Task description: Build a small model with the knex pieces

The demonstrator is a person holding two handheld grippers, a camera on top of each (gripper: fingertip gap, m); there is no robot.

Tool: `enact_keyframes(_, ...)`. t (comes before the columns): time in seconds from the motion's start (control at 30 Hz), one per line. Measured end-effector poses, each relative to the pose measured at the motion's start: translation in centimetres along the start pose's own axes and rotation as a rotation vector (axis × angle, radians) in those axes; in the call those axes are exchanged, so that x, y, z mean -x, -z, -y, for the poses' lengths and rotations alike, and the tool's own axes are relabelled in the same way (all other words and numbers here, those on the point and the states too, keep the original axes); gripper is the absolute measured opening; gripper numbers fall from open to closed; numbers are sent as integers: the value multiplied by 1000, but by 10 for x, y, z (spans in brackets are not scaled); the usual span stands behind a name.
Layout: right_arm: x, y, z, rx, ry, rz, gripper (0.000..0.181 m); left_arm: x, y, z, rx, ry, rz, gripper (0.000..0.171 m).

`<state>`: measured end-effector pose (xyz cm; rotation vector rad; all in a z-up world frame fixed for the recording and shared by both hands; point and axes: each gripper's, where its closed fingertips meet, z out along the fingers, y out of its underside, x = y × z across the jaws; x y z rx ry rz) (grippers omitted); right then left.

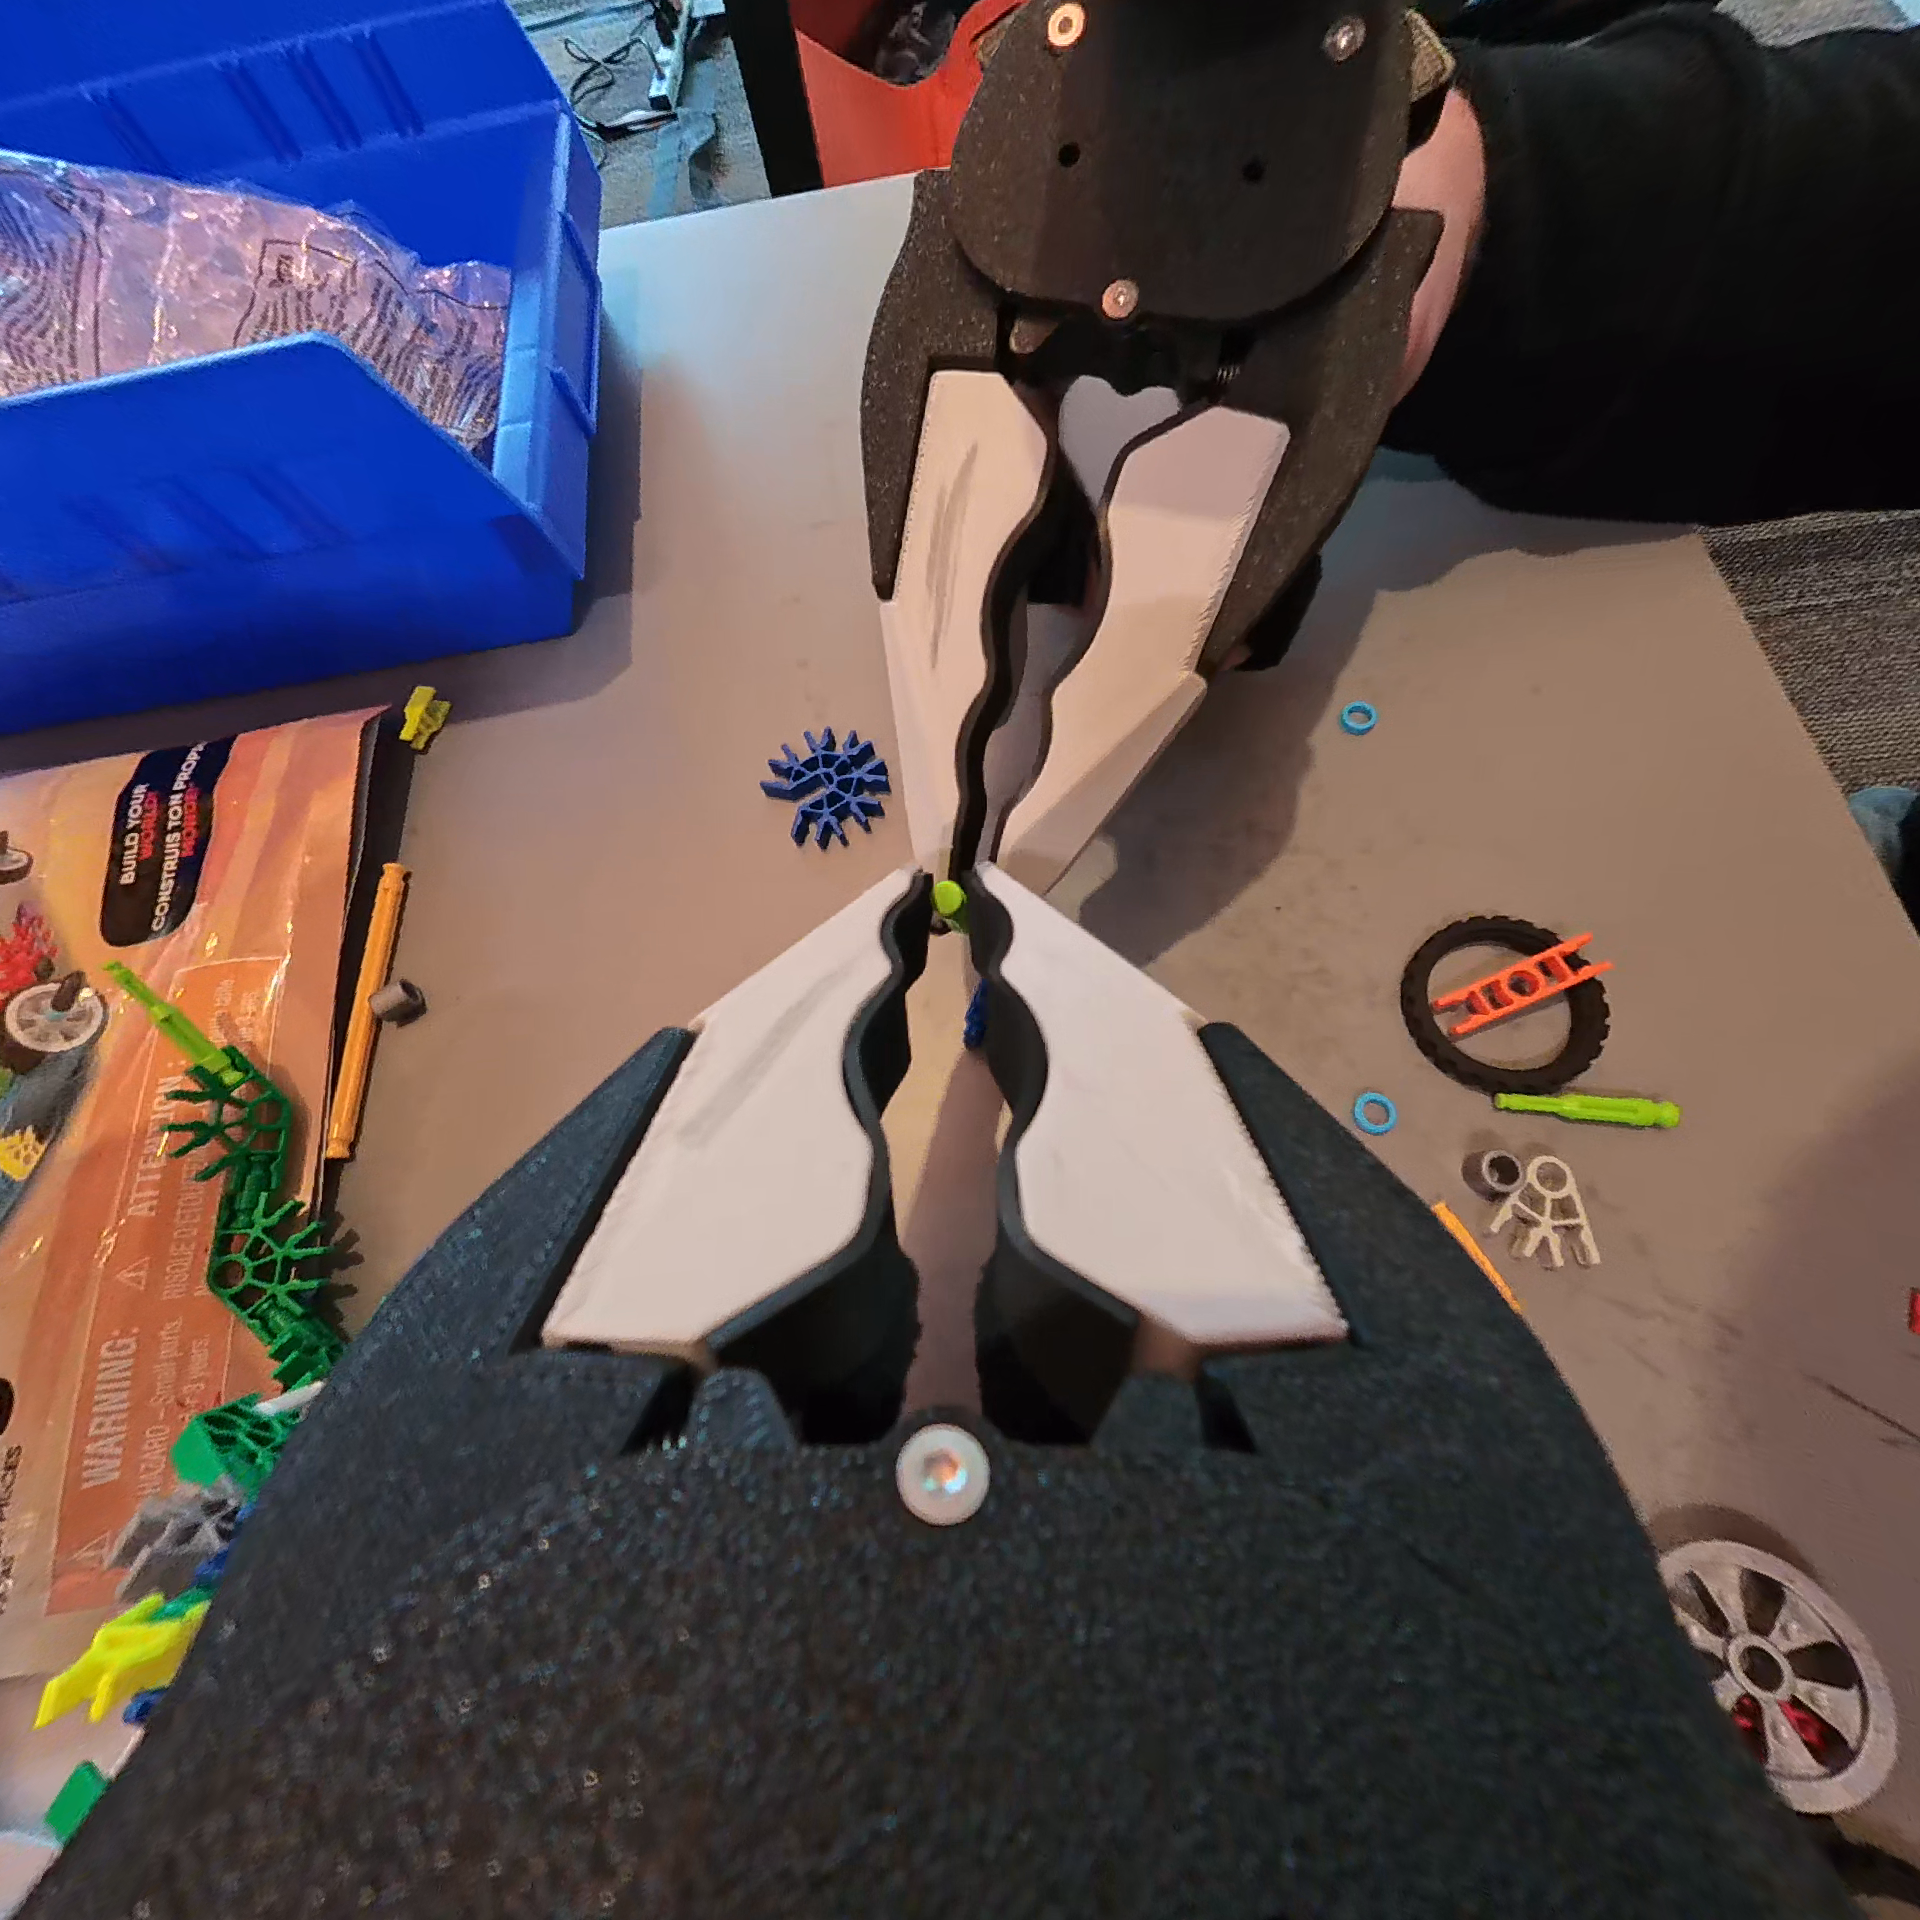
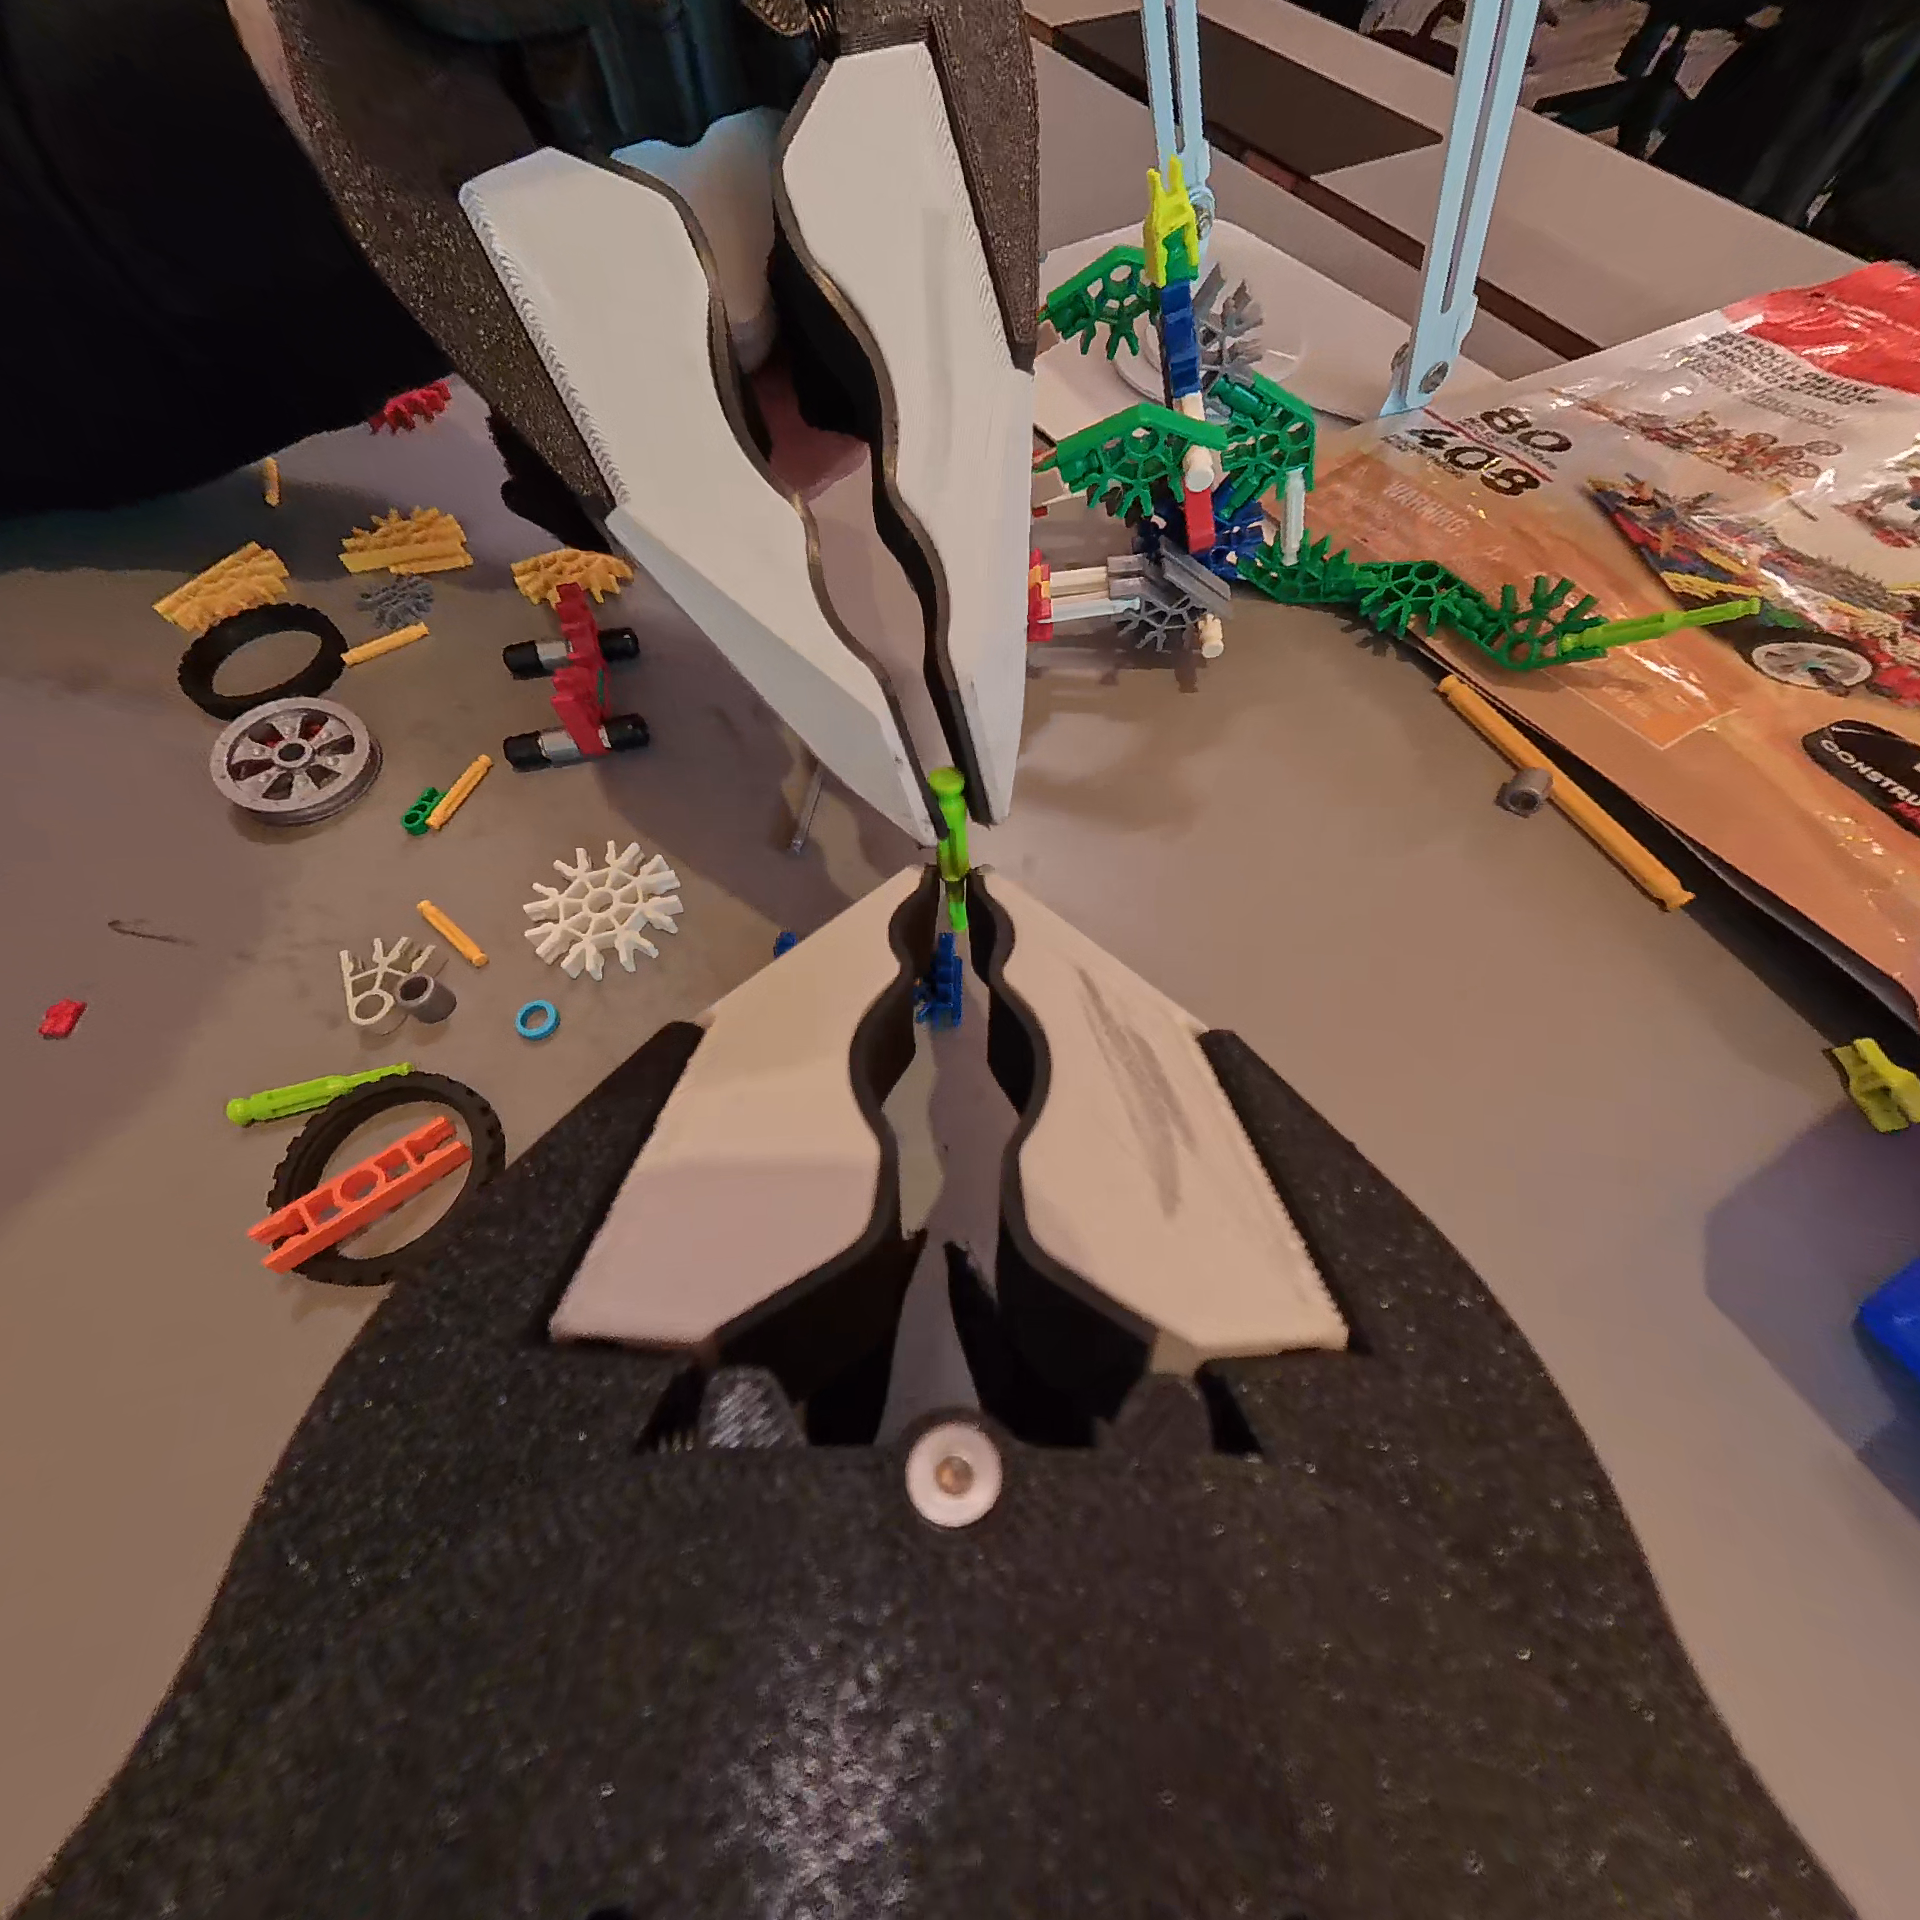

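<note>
My left gripper (image 1: 948,902) and right gripper (image 2: 951,883) meet tip to tip above the grey table (image 1: 1299,852). Both are shut on one short lime green rod (image 2: 948,831), which stands roughly upright between them. The left fingertips pinch its top end (image 1: 948,896) and the right ones grip just below. A small blue connector (image 2: 940,982) sits on the rod's lower end and also shows through the finger gap in the left wrist view (image 1: 975,1013). A person's dark sleeve (image 1: 1662,260) is behind the right gripper.
A blue bin (image 1: 291,468) with a plastic bag is at the back left, and an orange printed bag (image 1: 208,1039) lies beside it. A green built assembly (image 2: 1195,468) rests partly on it. Loose parts lie around: a blue snowflake connector (image 1: 826,784), a white one (image 2: 603,909), a tyre (image 1: 1501,1008) and a wheel (image 1: 1777,1683). Only a small space, under 4 cm, lies between the two pairs of fingers.
</note>
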<state>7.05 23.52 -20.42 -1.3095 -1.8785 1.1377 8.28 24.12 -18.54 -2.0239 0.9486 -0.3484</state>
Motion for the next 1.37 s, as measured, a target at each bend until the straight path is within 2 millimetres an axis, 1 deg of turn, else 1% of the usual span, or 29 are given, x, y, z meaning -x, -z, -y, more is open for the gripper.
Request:
enact_keyframes(0.1,1,-3,-2,19,21,-8,4,-3,-4,0,4,-5,-7,3)
enact_keyframes(0.2,0,-5,-8,48,28,-17,4,-3,-8,-5,19,-5,-7,3)
enact_keyframes(0.3,0,-5,-8,55,31,-26,5,-3,-8,-5,15,4,-11,3)
enact_keyframes(0.47,0,-8,-11,81,59,-44,5,-4,-9,-10,53,0,-19,3)
enact_keyframes(0.6,-1,-9,-13,92,49,-44,4,-2,-11,-12,79,1,-11,3)
enact_keyframes(0.73,-1,-13,-17,109,35,-38,4,-2,-8,-26,133,-5,-23,8)
enact_keyframes(0.8,-2,-12,-17,106,24,-41,4,-5,-8,-33,157,-1,-54,13)
enact_keyframes(0.93,-2,-14,-22,134,4,-34,4,-6,-16,-46,214,-25,-45,14)
enact_keyframes(1.17,-4,-16,-26,161,-9,-42,4,-4,-24,-56,242,-27,-37,11)
enact_keyframes(1.37,-1,-17,-27,165,-23,-22,4,-6,-29,-56,220,-17,-50,5)
